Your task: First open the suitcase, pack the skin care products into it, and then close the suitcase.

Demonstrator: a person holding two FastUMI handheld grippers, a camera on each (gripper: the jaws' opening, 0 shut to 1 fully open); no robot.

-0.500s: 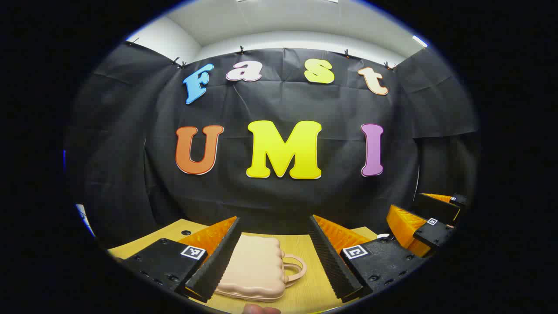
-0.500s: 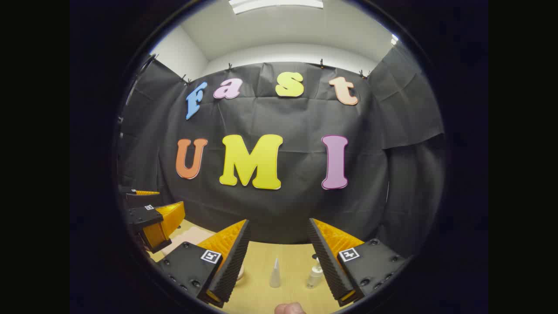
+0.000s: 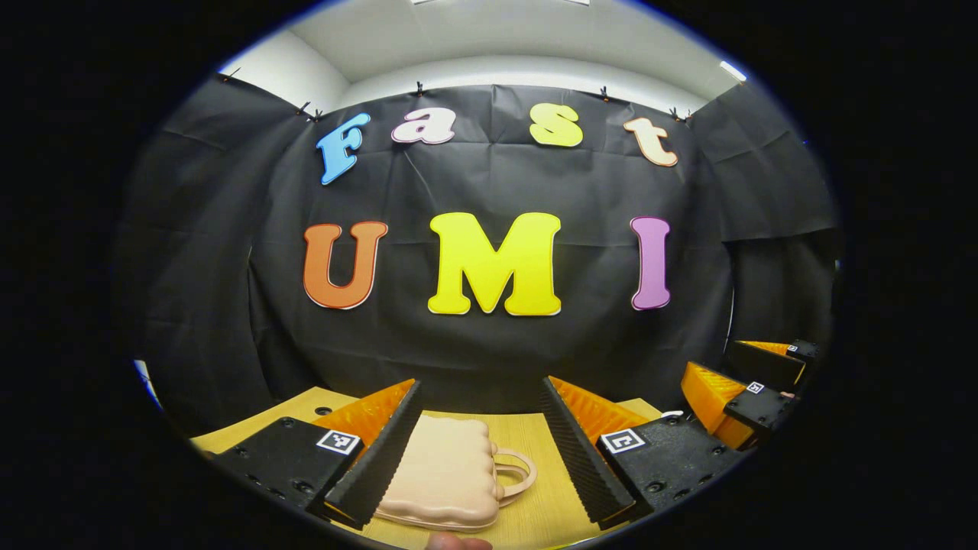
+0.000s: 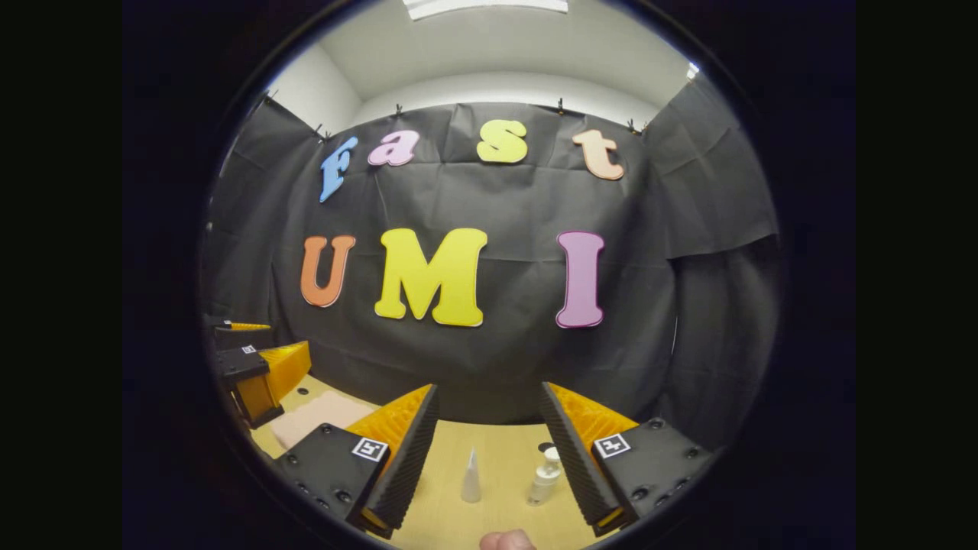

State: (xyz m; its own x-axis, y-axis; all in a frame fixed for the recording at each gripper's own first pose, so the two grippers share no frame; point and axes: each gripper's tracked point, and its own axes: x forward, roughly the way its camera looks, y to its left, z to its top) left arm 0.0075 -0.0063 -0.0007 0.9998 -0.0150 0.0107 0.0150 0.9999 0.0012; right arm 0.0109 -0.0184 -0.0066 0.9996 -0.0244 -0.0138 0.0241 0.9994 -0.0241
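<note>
Suitcase (image 3: 447, 473), pale pink and closed, lies flat on the bench (image 3: 527, 443) at the bottom centre of the left gripper view, between the released fingers of the left tool (image 3: 481, 447), handle toward the right; the right tool (image 3: 733, 382) shows at lower right. In the right gripper view the right tool (image 4: 489, 451) is also released, with a white cone-shaped tube (image 4: 471, 477) and a pump bottle (image 4: 544, 477) standing at bottom centre. I judge that nothing is done yet: opening, packing and closing all remain.

Bare table (image 4: 500, 458) before cone (image 4: 471, 477), bottle (image 4: 544, 477)
</note>
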